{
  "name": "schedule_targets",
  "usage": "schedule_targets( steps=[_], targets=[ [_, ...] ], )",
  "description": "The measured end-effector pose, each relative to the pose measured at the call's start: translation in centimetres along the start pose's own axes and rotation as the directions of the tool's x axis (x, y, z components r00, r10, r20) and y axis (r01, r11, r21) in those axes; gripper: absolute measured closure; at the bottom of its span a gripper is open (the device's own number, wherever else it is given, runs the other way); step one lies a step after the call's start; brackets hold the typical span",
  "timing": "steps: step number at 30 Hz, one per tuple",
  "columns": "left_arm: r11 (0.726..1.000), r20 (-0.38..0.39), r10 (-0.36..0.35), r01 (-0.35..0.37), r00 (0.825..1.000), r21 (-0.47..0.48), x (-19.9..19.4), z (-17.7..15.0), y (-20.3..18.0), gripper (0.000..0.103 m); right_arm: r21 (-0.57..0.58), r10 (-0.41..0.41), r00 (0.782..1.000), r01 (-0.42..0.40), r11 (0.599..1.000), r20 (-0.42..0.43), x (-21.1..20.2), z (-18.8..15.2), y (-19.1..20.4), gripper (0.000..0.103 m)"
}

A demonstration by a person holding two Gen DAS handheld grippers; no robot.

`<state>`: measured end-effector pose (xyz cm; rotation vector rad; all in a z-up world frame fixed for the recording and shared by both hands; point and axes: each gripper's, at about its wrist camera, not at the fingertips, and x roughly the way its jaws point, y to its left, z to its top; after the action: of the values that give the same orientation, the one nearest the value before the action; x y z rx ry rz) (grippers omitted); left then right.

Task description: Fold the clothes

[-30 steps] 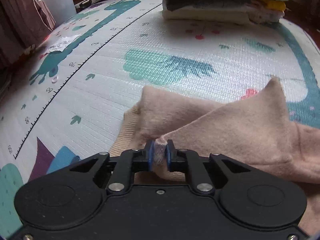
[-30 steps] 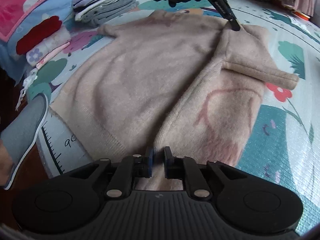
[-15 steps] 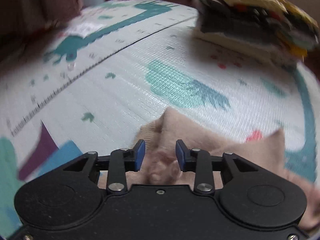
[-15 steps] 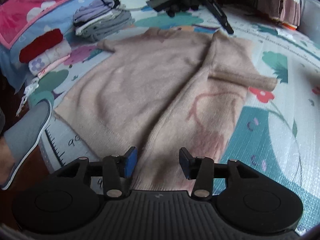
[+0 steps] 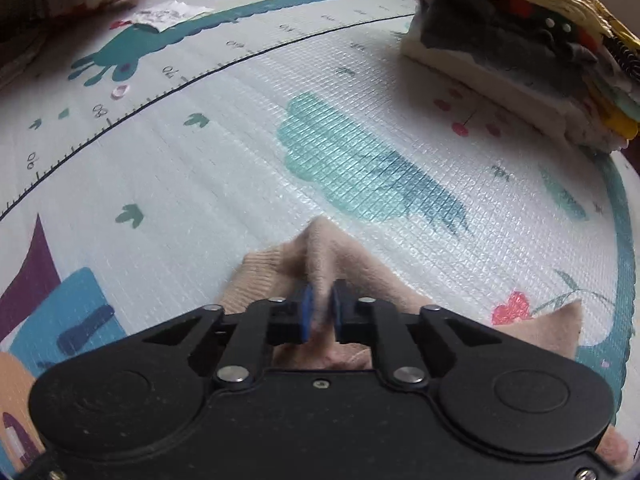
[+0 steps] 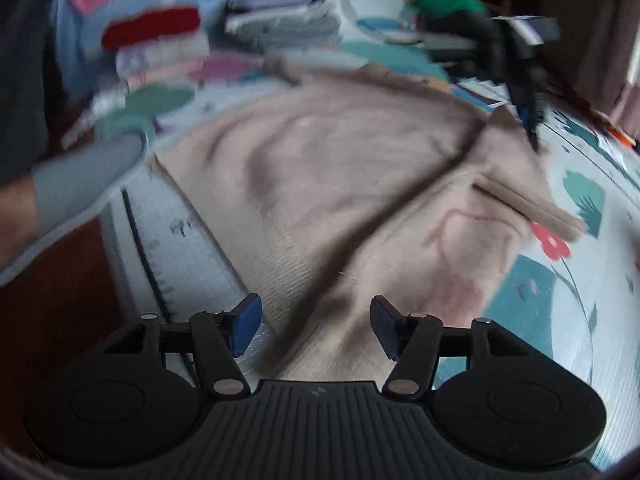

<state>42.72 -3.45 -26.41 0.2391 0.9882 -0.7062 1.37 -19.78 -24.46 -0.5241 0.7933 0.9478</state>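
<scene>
A pale pink knitted sweater (image 6: 340, 168) lies spread on the play mat (image 6: 560, 320), its right side and one sleeve (image 6: 528, 204) folded inward. In the left wrist view only a raised corner of the sweater (image 5: 320, 248) shows. My left gripper (image 5: 321, 312) is shut on that peak of fabric. The right wrist view shows the same left gripper (image 6: 532, 128) at the sweater's far corner, held by a black-gloved hand. My right gripper (image 6: 314, 324) is wide open just above the near hem, holding nothing.
A tall stack of folded clothes (image 5: 520, 40) sits at the mat's far right in the left wrist view. More folded piles (image 6: 280, 20) lie beyond the sweater. A foot in a grey slipper (image 6: 80, 184) stands at the mat's left edge.
My left gripper let go of the fabric, then shut again on a corner of the sweater. My right gripper released the hem and has opened wide.
</scene>
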Motion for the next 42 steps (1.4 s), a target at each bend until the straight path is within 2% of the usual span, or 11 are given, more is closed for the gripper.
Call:
schedule_targets(
  steps=[1, 5, 14, 18, 22, 25, 28, 29, 33, 37, 42],
  targets=[
    [1.0, 0.005, 0.001, -0.001, 1.0, 0.011, -0.1, 0.0, -0.2, 0.097, -0.002, -0.008, 1.0, 0.008, 1.0, -0.028, 0.9, 0.3, 0.0, 0.066],
    [0.999, 0.043, -0.036, 0.035, 0.998, 0.038, -0.9, 0.9, -0.8, 0.098, 0.098, 0.002, 0.999, 0.003, 0.995, -0.045, 1.2, 0.5, -2.0, 0.091],
    [0.993, 0.054, -0.021, 0.014, 0.998, 0.118, 0.9, 4.8, -3.4, 0.098, 0.325, 0.082, 0.995, -0.097, 0.941, 0.059, -0.5, 1.4, -5.3, 0.092],
    [0.989, 0.036, 0.022, -0.027, 0.999, 0.145, 2.0, 5.0, -3.8, 0.098, 0.351, 0.102, 0.99, -0.13, 0.927, 0.098, -0.1, 2.7, -5.6, 0.092],
    [0.989, 0.033, 0.061, -0.064, 0.998, 0.131, 2.6, 4.5, -3.3, 0.098, 0.339, 0.089, 0.989, -0.125, 0.933, 0.118, -0.7, 1.5, -5.3, 0.091],
    [0.989, 0.044, 0.089, -0.093, 0.995, 0.11, 2.8, 3.9, -3.3, 0.098, 0.327, 0.077, 0.988, -0.117, 0.938, 0.132, -1.2, 0.3, -5.0, 0.08],
    [0.983, 0.059, 0.101, -0.108, 0.993, 0.145, 2.6, 3.5, -3.9, 0.098, 0.315, 0.066, 0.987, -0.11, 0.943, 0.147, -1.8, -0.9, -4.7, 0.044],
    [0.981, 0.065, 0.104, -0.113, 0.992, 0.159, 2.5, 3.5, -4.1, 0.098, 0.311, 0.062, 0.986, -0.107, 0.944, 0.152, -2.0, -1.3, -4.6, 0.043],
    [0.978, 0.079, 0.102, -0.115, 0.992, 0.175, 2.2, 3.7, -4.2, 0.098, 0.293, 0.049, 0.985, -0.096, 0.951, 0.165, -2.4, -2.5, -4.2, 0.047],
    [0.976, 0.086, 0.095, -0.109, 0.992, 0.187, 1.8, 4.1, -4.3, 0.098, 0.25, 0.055, 0.991, -0.085, 0.965, 0.126, 0.2, -1.0, -3.8, 0.065],
    [0.967, 0.093, 0.135, -0.151, 0.986, 0.203, 2.3, 3.9, -4.9, 0.096, 0.169, 0.055, 0.992, -0.074, 0.983, 0.114, 3.0, 0.5, -2.9, 0.064]
  ],
)
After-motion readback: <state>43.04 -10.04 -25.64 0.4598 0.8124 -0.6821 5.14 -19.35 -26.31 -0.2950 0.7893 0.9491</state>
